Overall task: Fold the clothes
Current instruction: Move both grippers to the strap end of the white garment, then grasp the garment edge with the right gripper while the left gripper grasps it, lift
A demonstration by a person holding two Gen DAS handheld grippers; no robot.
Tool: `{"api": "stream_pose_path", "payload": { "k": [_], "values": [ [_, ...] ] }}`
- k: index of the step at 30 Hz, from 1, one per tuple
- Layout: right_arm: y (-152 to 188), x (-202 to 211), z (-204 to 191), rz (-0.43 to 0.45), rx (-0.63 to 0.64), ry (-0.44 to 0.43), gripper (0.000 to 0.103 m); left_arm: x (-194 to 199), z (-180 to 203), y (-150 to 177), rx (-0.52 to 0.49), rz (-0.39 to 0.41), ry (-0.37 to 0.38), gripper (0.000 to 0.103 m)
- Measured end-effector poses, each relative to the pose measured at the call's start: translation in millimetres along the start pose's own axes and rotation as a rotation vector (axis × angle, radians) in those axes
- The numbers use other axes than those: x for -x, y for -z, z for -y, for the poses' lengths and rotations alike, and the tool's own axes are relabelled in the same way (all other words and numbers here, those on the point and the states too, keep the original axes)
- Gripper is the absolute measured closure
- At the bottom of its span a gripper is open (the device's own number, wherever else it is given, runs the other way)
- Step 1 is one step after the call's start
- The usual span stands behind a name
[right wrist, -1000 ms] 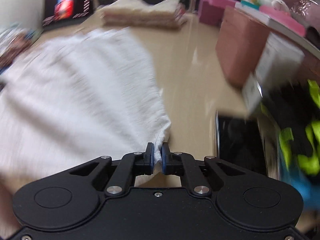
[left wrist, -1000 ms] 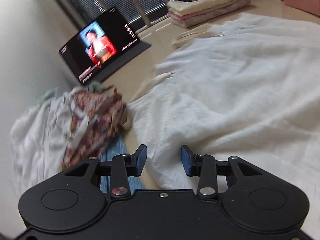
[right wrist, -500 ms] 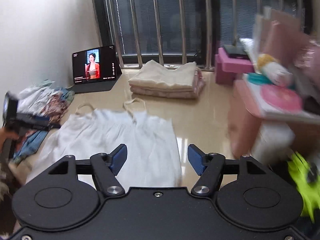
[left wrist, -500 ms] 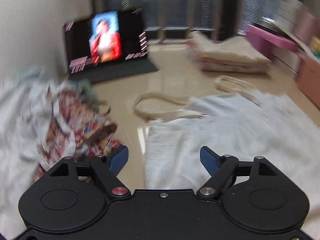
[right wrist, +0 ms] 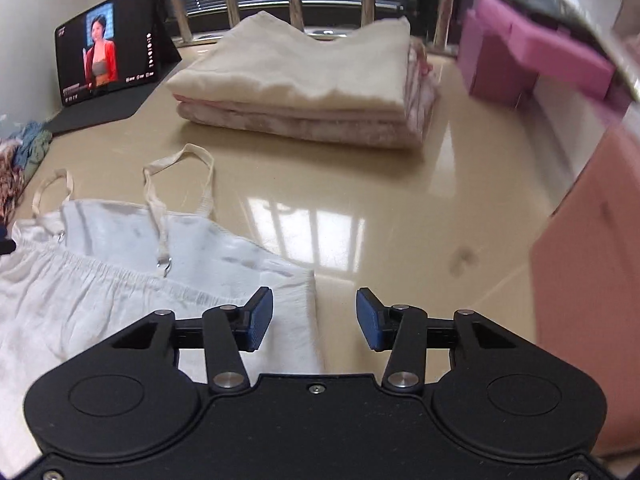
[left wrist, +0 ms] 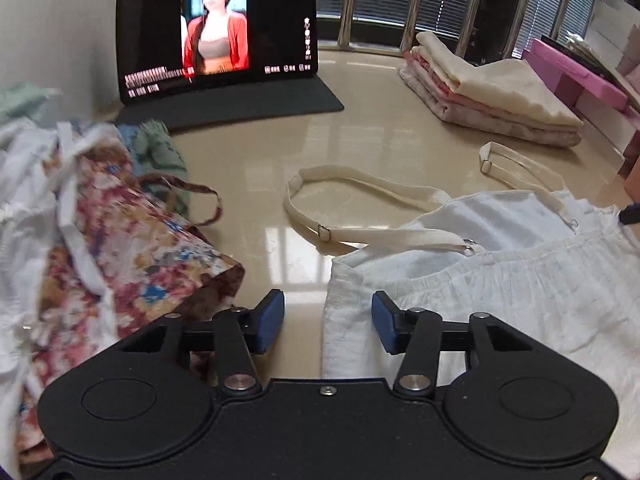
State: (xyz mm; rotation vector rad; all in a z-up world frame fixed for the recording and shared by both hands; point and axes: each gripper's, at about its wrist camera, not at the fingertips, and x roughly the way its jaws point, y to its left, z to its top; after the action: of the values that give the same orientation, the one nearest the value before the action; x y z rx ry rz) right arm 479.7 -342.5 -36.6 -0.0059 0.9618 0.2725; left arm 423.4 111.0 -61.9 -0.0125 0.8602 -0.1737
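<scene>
A white strappy dress (left wrist: 500,280) lies spread flat on the beige floor, its cream straps (left wrist: 360,188) stretched toward the far side. It also shows in the right wrist view (right wrist: 120,272). My left gripper (left wrist: 327,322) is open and empty, low over the dress's left upper corner. My right gripper (right wrist: 315,319) is open and empty, over the dress's right upper edge; the edge lies between its jaws.
A heap of unfolded clothes with a floral piece (left wrist: 120,248) lies at the left. A stack of folded clothes (right wrist: 312,84) sits at the back. A tablet (left wrist: 216,28) plays video by the wall. Pink boxes (right wrist: 532,60) and a pink cabinet (right wrist: 592,280) stand at the right.
My right gripper let go of the dress's edge and opened. Both grippers moved up the dress to its strap end. The left gripper stayed open.
</scene>
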Motion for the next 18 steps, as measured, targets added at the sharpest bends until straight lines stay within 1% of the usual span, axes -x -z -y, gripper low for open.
{"api": "stream_pose_path", "payload": {
  "k": [5,7,8,9,10,11,12,14,18],
  "values": [
    [4.0,-13.1,10.6,0.018,-0.028,-0.056,0.052,-5.1,-7.0,-4.9,0.019,0.012,0.062,0.055],
    [0.6,-17.2,10.8,0.024,-0.026,-0.092,0.053,-5.5,-6.3,-5.3,0.012,0.006,0.088,0.068],
    [-0.3,-18.2,9.3,0.025,-0.019,-0.099,0.059,-5.5,-5.8,-5.2,0.010,0.001,0.102,0.081],
    [-0.7,-18.5,7.6,0.023,-0.013,-0.094,0.075,-5.6,-4.9,-4.8,0.008,-0.005,0.110,0.091],
    [-1.0,-18.7,5.9,0.020,-0.007,-0.087,0.082,-5.6,-3.2,-4.2,0.002,-0.008,0.106,0.094],
    [-1.1,-18.7,5.1,0.016,-0.010,-0.088,0.092,-5.0,-1.2,-3.5,-0.004,-0.007,0.096,0.099],
    [-1.1,-18.7,4.4,0.011,-0.014,-0.090,0.103,-4.0,0.9,-3.1,-0.006,-0.003,0.085,0.100],
    [0.6,-14.9,0.7,0.021,-0.005,-0.072,0.103,2.0,5.2,-2.6,-0.012,0.023,0.064,0.100],
    [1.6,10.9,-8.0,0.118,0.026,-0.055,0.103,25.5,14.1,-7.1,-0.042,0.111,0.030,0.102]
  ]
}}
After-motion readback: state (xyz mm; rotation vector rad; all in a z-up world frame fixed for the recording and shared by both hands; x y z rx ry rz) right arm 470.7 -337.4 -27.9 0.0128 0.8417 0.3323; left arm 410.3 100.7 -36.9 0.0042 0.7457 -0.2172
